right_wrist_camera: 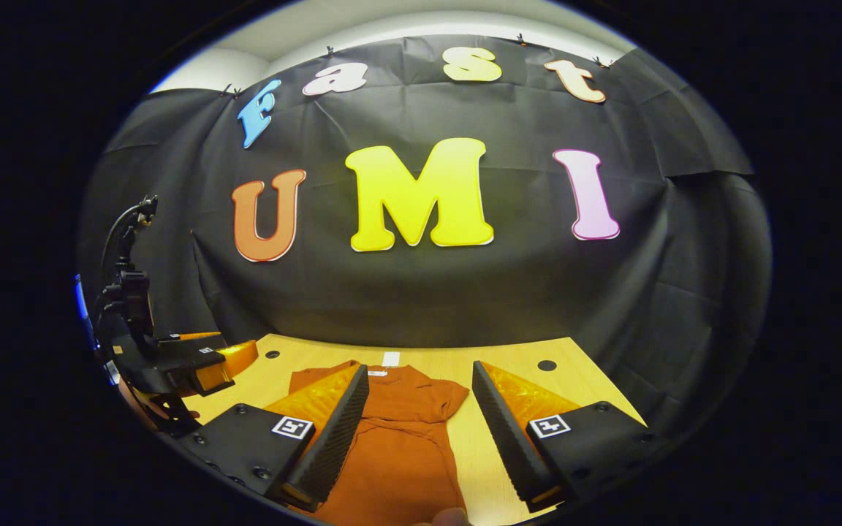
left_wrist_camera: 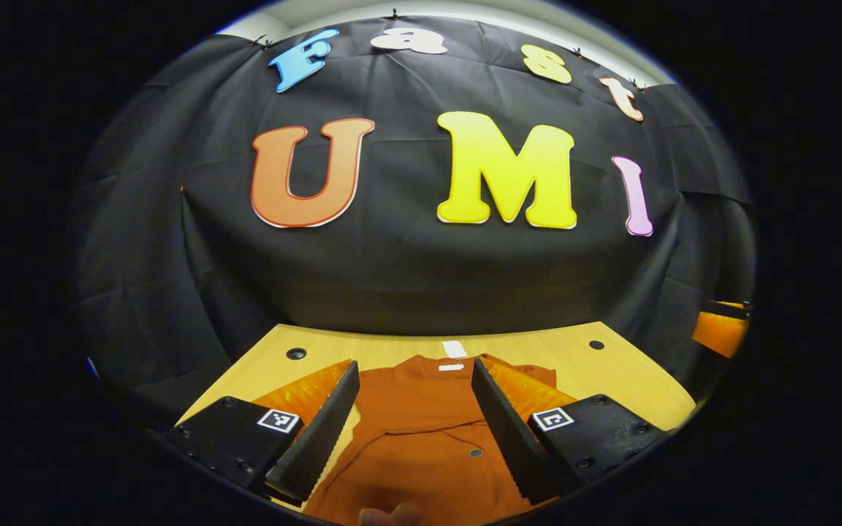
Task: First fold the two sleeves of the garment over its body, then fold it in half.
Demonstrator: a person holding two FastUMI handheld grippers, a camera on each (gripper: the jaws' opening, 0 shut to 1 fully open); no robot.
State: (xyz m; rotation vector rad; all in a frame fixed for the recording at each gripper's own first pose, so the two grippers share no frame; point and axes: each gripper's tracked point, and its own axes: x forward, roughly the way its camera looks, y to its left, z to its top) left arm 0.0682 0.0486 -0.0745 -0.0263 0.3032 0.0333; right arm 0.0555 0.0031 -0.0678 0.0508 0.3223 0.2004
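Low in the left gripper view, centre: one garment (left_wrist_camera: 421, 431), rust-orange, short-sleeved, lying flat on the surface (left_wrist_camera: 611, 380) with its collar toward the back wall and a white tag at the neck. A small dark button or stud shows on its front. In the right gripper view it sits lower centre, between that view's two fingers and running under the left one.

Handling, as a judgement: soft, light, limp cloth, not fragile; likely to drape and drag along the wood unless lifted clear. Best hold appears to be a sleeve (right_wrist_camera: 450, 400) at its outer hem or the shoulder corner, pinching a single layer. One sleeve lies spread toward the right of the right gripper view; the other is hidden behind a finger, so whether it is folded cannot be told.

Left tool (left_wrist_camera: 415, 427): fingers spread wide, nothing between them, poised above the garment's chest. It also shows at the far left of the right gripper view, held off the surface's edge.

Right tool (right_wrist_camera: 419, 438): fingers spread wide, nothing held, above the garment's right side and bare wood.

Surface: pale yellow wood, smooth, with dark round holes near its back corners.

Room: black cloth wall behind, lightly creased; a pale ceiling strip along the top of the frame.
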